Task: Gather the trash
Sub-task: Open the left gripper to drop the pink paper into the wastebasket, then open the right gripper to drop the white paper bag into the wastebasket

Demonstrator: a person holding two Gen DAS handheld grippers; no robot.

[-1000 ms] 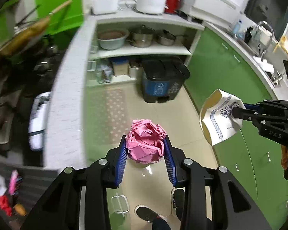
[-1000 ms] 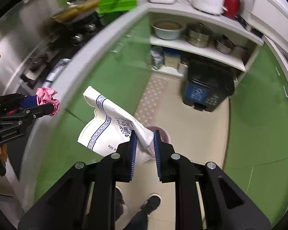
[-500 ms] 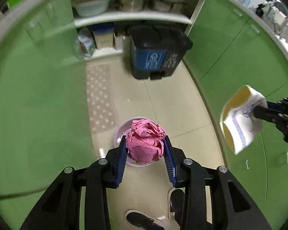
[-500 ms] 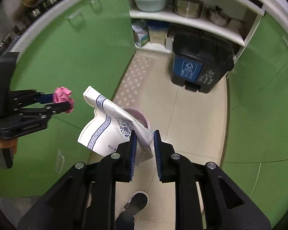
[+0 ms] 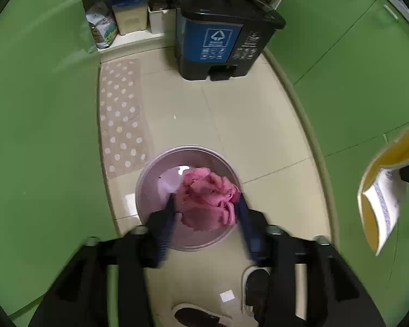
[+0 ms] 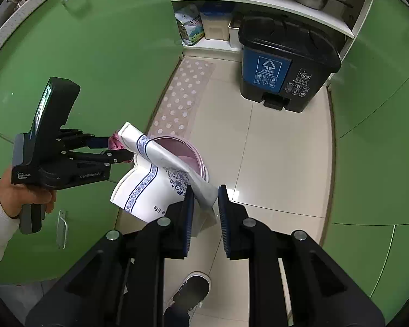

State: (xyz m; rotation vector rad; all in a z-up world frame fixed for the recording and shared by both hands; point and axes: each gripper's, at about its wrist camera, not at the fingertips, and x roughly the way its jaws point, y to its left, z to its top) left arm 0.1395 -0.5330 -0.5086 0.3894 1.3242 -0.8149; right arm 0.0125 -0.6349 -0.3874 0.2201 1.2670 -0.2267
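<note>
My left gripper (image 5: 205, 204) is shut on a crumpled pink paper ball (image 5: 208, 199) and holds it right above a small pink waste bin (image 5: 150, 188) on the floor. In the right wrist view the left gripper (image 6: 117, 150) and the pink ball (image 6: 115, 142) show at the left, over the pink bin (image 6: 182, 150). My right gripper (image 6: 204, 207) is shut on a crushed white paper cup with blue print (image 6: 150, 188), held just beside the bin. The cup also shows at the right edge of the left wrist view (image 5: 381, 199).
A black and blue pedal bin (image 6: 283, 62) stands against the shelves at the back. A dotted floor mat (image 5: 120, 114) lies left of the pink bin. Green cabinets (image 6: 95, 54) line both sides. The person's shoes (image 5: 255, 283) are below the grippers.
Both grippers have dropped from counter height down toward the floor and tilted down. The pink ball now hangs over the pink bin. The cup is lower and close to the bin.
</note>
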